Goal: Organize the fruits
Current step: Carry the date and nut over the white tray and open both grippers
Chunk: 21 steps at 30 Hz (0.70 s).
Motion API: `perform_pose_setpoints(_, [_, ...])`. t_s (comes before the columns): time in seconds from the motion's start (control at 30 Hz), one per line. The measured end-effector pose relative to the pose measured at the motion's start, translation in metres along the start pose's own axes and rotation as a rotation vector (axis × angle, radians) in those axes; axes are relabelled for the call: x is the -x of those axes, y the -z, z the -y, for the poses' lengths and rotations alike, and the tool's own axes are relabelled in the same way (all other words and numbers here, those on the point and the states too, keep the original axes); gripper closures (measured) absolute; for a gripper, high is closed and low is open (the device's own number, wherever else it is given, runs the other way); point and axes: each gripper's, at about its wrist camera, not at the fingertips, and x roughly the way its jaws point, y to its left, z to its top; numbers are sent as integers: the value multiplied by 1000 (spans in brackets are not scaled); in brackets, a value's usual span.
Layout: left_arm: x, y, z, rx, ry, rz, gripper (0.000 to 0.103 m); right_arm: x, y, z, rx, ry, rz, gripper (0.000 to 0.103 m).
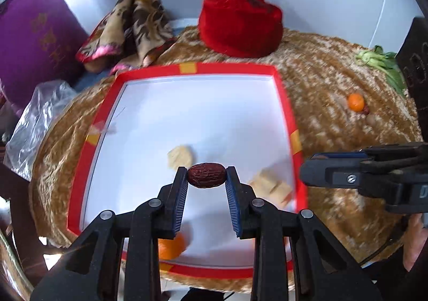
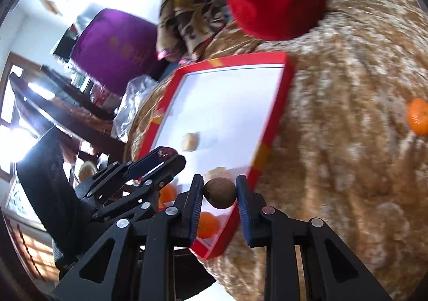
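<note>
My left gripper (image 1: 206,177) is shut on a wrinkled dark red date (image 1: 206,178) and holds it above the white floor of a red-rimmed tray (image 1: 235,69). In the tray lie pale fruit pieces (image 1: 181,157), more pale pieces (image 1: 270,185) by the right rim, and a tangerine (image 1: 171,247) near the front. My right gripper (image 2: 220,192) is shut on a round brown fruit (image 2: 220,193) over the tray's near corner (image 2: 214,247). The right gripper shows side-on in the left wrist view (image 1: 374,172). Another tangerine (image 1: 356,102) sits on the brown cloth to the right.
A fuzzy brown cloth (image 1: 334,73) covers the table. A red hat (image 1: 240,25) stands behind the tray. A patterned scarf (image 1: 133,22), a purple cushion (image 1: 37,30) and a plastic bag (image 1: 37,119) lie at the left. Green leaves (image 1: 382,65) lie at the far right.
</note>
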Motion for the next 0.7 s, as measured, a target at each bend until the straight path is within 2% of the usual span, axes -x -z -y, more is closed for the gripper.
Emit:
perform_pose_setpoints(0.13, [-13,10,-17,1,-46,-58,77,-17,5,-15,41,12,-26,78])
perform_pose_setpoints(0.43, [-14,13,-24,0,-107,-69,76,-35,16,-25,82,43,-67,74])
perform_pose_setpoints(0.6, [-10,4,-26,23,-135,-29,76,-21,12,-25,71,21,-34,74])
perform_pose_setpoints(0.7, [0,-9,-10,-2,-140,45,67,0,7,-16,48,16,9,74])
